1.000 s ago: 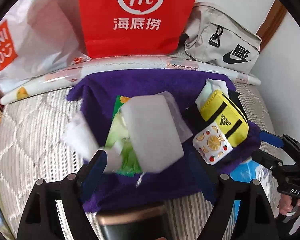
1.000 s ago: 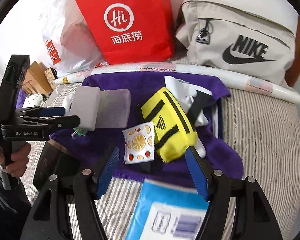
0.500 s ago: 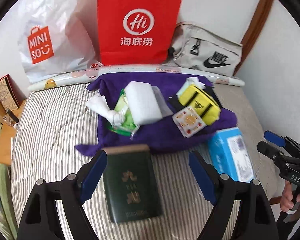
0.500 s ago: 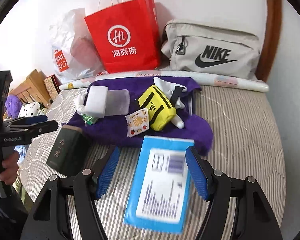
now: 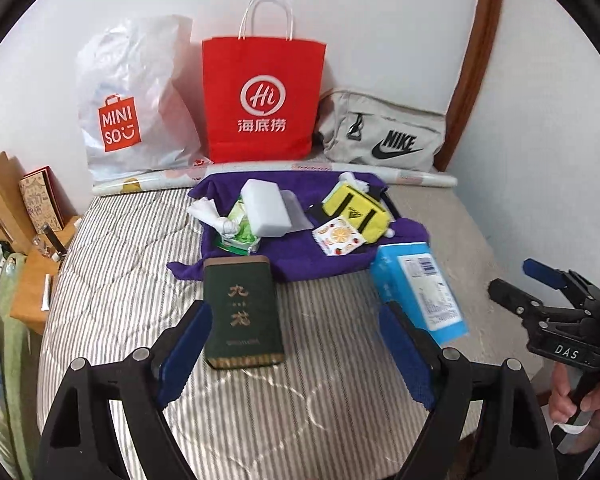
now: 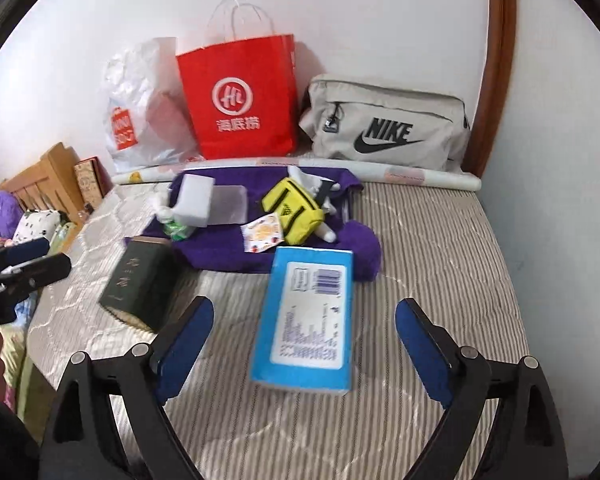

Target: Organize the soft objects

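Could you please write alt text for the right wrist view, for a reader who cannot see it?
The open right gripper hovers over a striped bed, pointed at a blue box lying flat. Beyond it, a purple cloth holds a yellow pouch and a white foam block; a dark green tin lies left.

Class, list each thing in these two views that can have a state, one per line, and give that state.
left gripper: open, empty
right gripper: open, empty
green tin: lying flat, lid on
blue box: lying flat, closed
yellow pouch: zipped, on purple towel
red paper bag: upright
Nike bag: zipped shut
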